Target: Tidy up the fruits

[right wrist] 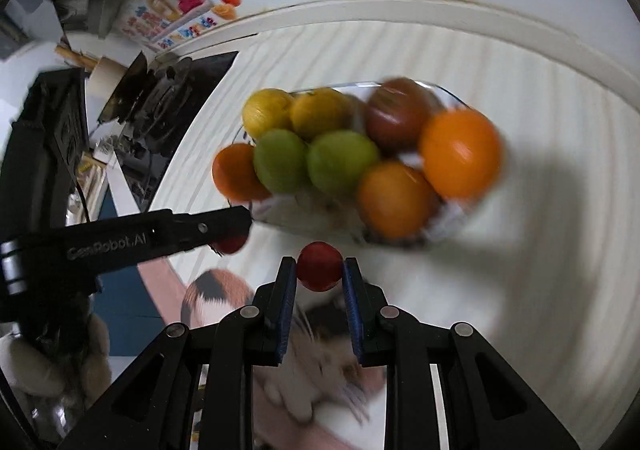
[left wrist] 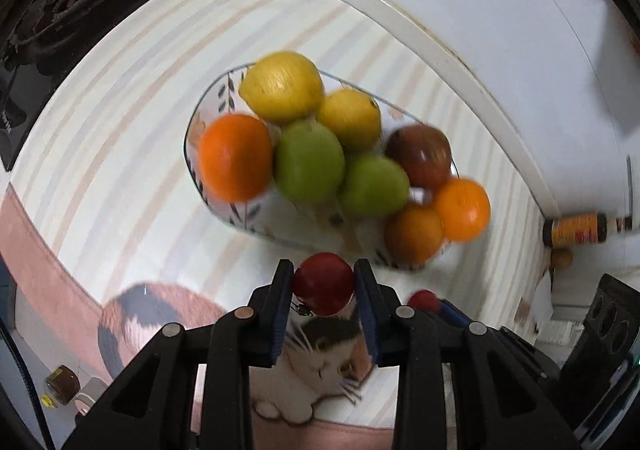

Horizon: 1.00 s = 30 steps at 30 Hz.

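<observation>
**Fruit plate and two held red fruits: current holdings**

Left hand-held gripper [left wrist: 324,282]: its blue-padded fingers are clamping a small red fruit [left wrist: 324,284] from both sides, hanging just in front of the near rim of the plate.

Right hand-held gripper [right wrist: 320,268]: it is gripping a second small red fruit [right wrist: 320,266] in the same way, likewise just short of the plate; in the right wrist view the left gripper is reaching in from the left side with its fruit partly showing beneath the tip.

Plate [left wrist: 256,215]: an oval dish with a leaf pattern, sitting on the striped tabletop [left wrist: 132,117] and carrying:
- two yellow lemons [left wrist: 282,85] at the far side, touching each other
- two green fruits [left wrist: 310,159] in the middle, side by side
- one orange [left wrist: 236,157] at the left end
- two oranges [left wrist: 462,209] at the right end, pressing together
- one dark red apple [left wrist: 420,155] behind those two oranges

Cat-print mat [left wrist: 320,362]: lying on the tabletop beneath both grippers.

Stove burner [left wrist: 60,9]: sitting at the far left, well apart from the plate.

Edges are blurring in both views
</observation>
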Available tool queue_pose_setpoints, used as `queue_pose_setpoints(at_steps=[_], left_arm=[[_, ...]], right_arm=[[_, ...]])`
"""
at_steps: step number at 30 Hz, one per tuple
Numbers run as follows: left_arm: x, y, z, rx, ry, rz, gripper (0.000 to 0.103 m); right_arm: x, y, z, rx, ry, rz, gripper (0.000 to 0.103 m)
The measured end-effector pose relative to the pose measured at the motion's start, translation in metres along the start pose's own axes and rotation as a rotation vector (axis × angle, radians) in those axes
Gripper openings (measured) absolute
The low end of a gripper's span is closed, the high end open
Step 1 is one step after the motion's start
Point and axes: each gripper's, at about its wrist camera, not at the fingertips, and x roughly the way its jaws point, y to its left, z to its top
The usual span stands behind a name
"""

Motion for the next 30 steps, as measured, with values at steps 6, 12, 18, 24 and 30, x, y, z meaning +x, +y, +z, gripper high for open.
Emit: queue_pose_setpoints(at_steps=[6, 12, 18, 24, 30], left_arm=[[0.019, 0.013, 0.023, -0.045, 0.043, -0.034, 0.028], [0.026, 0.018, 0.031, -0.063, 0.064, -0.039, 0.029], [0.019, 0.02, 0.031, -0.074, 0.054, -0.008, 0.037], [-0.011, 0.021, 0.017, -0.038, -0.032, 0.102, 0.07], [-0.042, 0.015, -0.018, 0.022, -0.104, 0.23, 0.096]], right_arm=[[0.047, 0.012, 0.016, -0.031, 0.051, -0.033, 0.025], [0.054, 0.011, 0.016, -0.036, 0.056, -0.037, 0.026], [0.045, 0.008, 0.023, -0.008, 0.043, -0.04, 0.061], [0.003, 0.006, 0.016, -0.006, 0.014, -0.076, 0.085], [-0.043, 0.003, 0.004, -0.044, -0.021, -0.19, 0.095]])
